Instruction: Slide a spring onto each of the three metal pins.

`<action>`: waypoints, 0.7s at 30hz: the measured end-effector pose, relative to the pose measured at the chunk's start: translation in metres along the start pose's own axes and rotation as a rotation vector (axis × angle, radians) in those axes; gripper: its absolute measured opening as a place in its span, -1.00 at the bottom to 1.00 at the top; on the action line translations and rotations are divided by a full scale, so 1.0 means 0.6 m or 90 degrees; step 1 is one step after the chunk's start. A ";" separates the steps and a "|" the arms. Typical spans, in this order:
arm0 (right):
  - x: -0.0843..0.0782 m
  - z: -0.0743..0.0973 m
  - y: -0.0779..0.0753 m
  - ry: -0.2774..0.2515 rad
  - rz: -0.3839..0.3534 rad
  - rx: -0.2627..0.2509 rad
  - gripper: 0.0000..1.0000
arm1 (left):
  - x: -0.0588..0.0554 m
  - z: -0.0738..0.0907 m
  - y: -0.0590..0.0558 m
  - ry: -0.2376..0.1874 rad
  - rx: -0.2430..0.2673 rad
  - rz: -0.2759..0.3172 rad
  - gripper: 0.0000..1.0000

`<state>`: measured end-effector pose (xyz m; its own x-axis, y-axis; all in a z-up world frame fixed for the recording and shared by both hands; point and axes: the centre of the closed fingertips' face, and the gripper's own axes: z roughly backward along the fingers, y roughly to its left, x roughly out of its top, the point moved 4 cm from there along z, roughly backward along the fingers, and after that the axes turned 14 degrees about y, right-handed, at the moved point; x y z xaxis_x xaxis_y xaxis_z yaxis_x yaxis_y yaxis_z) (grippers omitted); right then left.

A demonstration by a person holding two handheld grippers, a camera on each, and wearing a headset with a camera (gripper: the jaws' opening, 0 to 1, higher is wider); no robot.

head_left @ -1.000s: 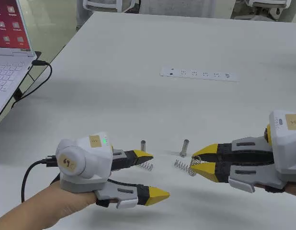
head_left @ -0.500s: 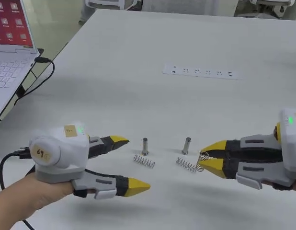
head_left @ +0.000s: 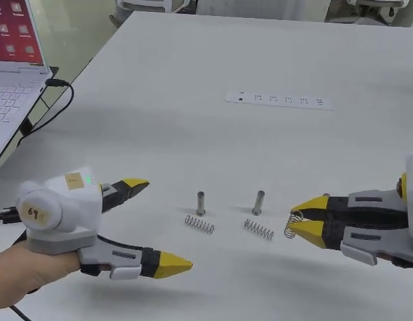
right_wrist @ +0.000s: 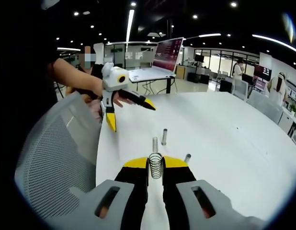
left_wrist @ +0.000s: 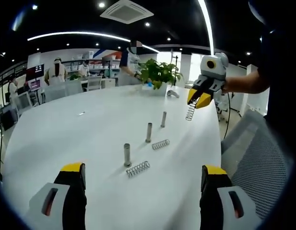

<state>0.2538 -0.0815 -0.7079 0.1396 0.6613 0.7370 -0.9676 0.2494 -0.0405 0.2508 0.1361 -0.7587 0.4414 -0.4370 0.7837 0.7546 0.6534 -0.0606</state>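
Two short metal pins (head_left: pixel 200 202) (head_left: pixel 258 202) stand upright on the white table (head_left: pixel 193 87). The left gripper view shows three pins in a row (left_wrist: pixel 127 154) (left_wrist: pixel 149 132) (left_wrist: pixel 163 119). One loose spring (head_left: pixel 199 224) lies in front of the left pin and another (head_left: pixel 258 229) in front of the right pin. My left gripper (head_left: pixel 156 225) is open, left of the pins, holding nothing. My right gripper (head_left: pixel 301 219) is shut on a third spring (head_left: pixel 292 225), just right of the lying spring. That held spring (right_wrist: pixel 156 165) sticks out between the jaws.
A white power strip (head_left: pixel 279 101) lies farther back on the table. An open laptop (head_left: pixel 9 60) with a cable (head_left: pixel 49 114) sits at the left edge. A mesh chair (right_wrist: pixel 57 153) stands beside the table.
My left gripper has drawn back to the left, away from the pins and the spring beside them. My right gripper has pulled rightward, still shut on its spring.
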 end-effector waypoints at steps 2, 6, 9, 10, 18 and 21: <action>-0.001 0.002 -0.002 -0.001 -0.003 -0.006 -0.85 | 0.000 0.002 0.001 -0.004 0.000 -0.005 0.96; -0.005 0.006 -0.006 -0.001 -0.011 -0.017 -0.85 | -0.001 0.004 0.003 -0.006 0.000 -0.005 0.96; -0.009 0.010 -0.009 -0.001 -0.018 -0.026 -0.85 | 0.000 0.005 0.005 -0.010 0.003 0.000 0.97; -0.011 0.011 -0.010 -0.001 -0.019 -0.028 -0.85 | 0.000 0.006 0.006 -0.012 0.005 0.002 0.97; -0.033 0.026 -0.029 0.009 -0.041 -0.059 -0.85 | 0.000 0.010 0.012 -0.018 0.014 0.017 0.97; -0.044 0.035 -0.042 0.013 -0.051 -0.077 -0.85 | -0.002 0.011 0.013 -0.017 0.016 0.020 0.97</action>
<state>0.2701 -0.1200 -0.7122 0.2214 0.6501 0.7269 -0.9207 0.3850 -0.0639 0.2530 0.1457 -0.7560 0.4508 -0.4000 0.7980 0.7281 0.6819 -0.0695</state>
